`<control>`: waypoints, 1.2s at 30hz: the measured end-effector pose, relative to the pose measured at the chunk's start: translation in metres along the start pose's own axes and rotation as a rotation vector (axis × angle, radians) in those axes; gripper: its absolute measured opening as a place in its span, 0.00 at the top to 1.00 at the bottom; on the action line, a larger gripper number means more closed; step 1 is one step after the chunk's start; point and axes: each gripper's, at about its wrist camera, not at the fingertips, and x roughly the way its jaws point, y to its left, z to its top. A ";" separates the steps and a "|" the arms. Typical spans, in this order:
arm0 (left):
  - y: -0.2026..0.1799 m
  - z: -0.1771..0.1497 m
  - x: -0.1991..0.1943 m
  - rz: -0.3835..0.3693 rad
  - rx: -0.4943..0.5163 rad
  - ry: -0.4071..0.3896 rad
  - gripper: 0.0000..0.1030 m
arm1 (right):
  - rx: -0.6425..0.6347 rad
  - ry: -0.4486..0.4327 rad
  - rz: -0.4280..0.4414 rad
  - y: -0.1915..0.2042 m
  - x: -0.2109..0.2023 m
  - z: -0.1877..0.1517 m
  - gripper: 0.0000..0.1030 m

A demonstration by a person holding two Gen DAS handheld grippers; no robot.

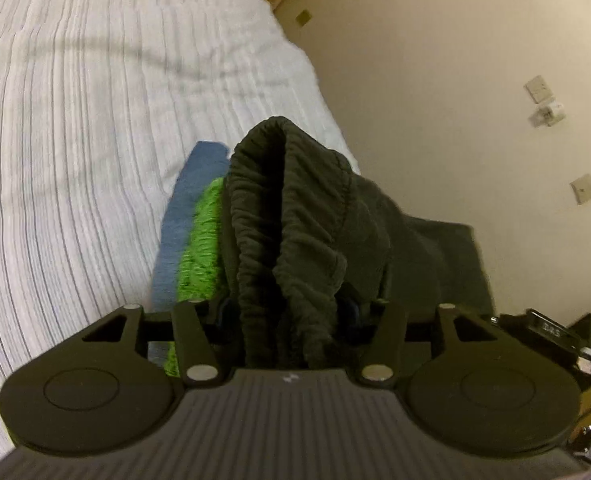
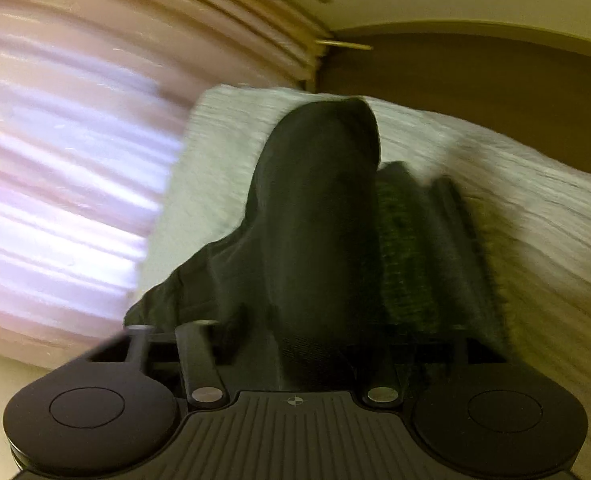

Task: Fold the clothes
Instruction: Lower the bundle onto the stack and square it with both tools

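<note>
A dark olive garment (image 1: 295, 216) with a gathered elastic waistband rises straight up out of my left gripper (image 1: 287, 312), which is shut on the bunched band; the cloth hides the fingertips. The same dark garment (image 2: 315, 220) fills the middle of the blurred right wrist view, draped up between the fingers of my right gripper (image 2: 299, 344), which is shut on it. Behind it on the bed lie a bright green cloth (image 1: 199, 240) and a blue cloth (image 1: 187, 208); the green cloth (image 2: 399, 240) also shows to the right of the held garment.
A white striped bedspread (image 1: 95, 140) covers the bed on the left. A cream wall (image 1: 455, 60) with sockets (image 1: 539, 88) stands on the right. In the right wrist view, pale curtains (image 2: 55, 160) hang left and a brown headboard (image 2: 475, 88) stands beyond the bed.
</note>
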 end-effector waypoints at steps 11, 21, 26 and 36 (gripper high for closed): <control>0.005 -0.009 -0.009 -0.022 0.037 -0.067 0.58 | -0.081 -0.139 -0.054 -0.006 -0.034 0.007 0.71; -0.006 0.005 -0.030 0.143 0.148 -0.037 0.40 | -0.292 -0.159 -0.266 0.021 -0.014 0.002 0.31; -0.027 0.006 -0.060 0.213 0.241 -0.080 0.42 | -0.434 -0.252 -0.344 0.049 -0.028 -0.006 0.31; -0.063 0.009 -0.076 0.188 0.359 -0.164 0.95 | -0.634 -0.287 -0.325 0.087 0.003 -0.016 0.39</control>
